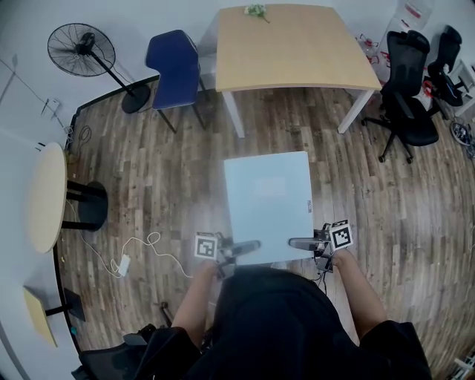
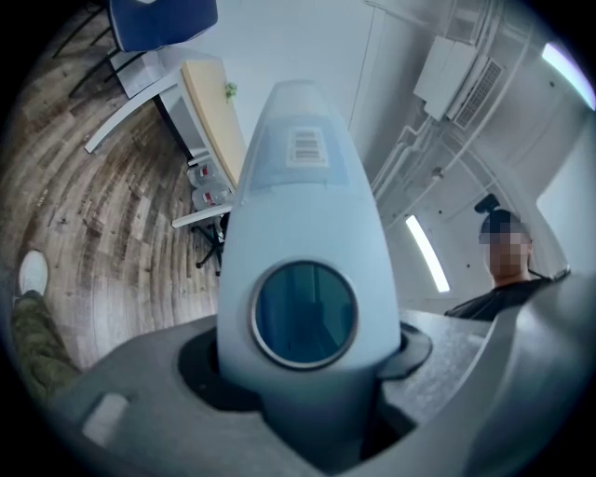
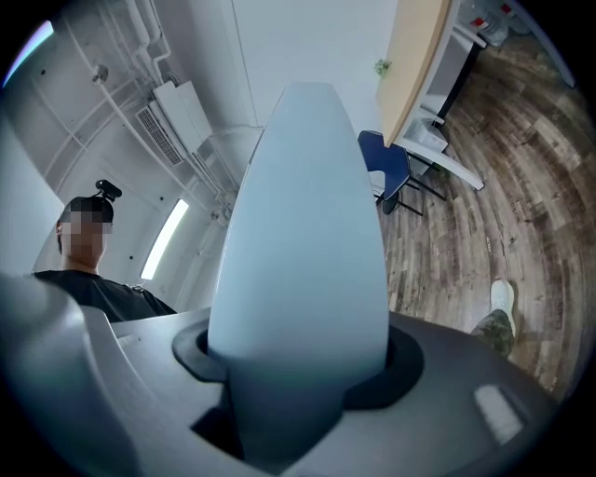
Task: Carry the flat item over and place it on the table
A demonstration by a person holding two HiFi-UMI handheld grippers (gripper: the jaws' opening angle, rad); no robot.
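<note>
The carry is under way, but the placing is not yet done. The flat item (image 1: 269, 204), a pale blue-white board, hangs roughly level in the lower middle of the head view. It is above the wooden floor (image 1: 163, 178) and touches nothing but the claws. The left claw (image 1: 237, 247) pinches its near edge toward the left corner, and the right claw (image 1: 304, 243) pinches the same edge toward the right corner. Each gripper view shows the board wedged between the dark pads and running away from the camera, so both holds look firm and neither claw is spread free. The light wooden worktop (image 1: 293, 44) fills the upper middle of the frame, well apart from the board's far edge, with a stretch of bare floor between them. Its surface looks mostly free; a small green thing (image 1: 256, 11) lies at its far edge, too small to identify. A blue chair (image 1: 173, 63) stands just left of the worktop. What is left, as I judge it, is to cross that floor, bring the board over the worktop, lower it flat and let both claws go.
</note>
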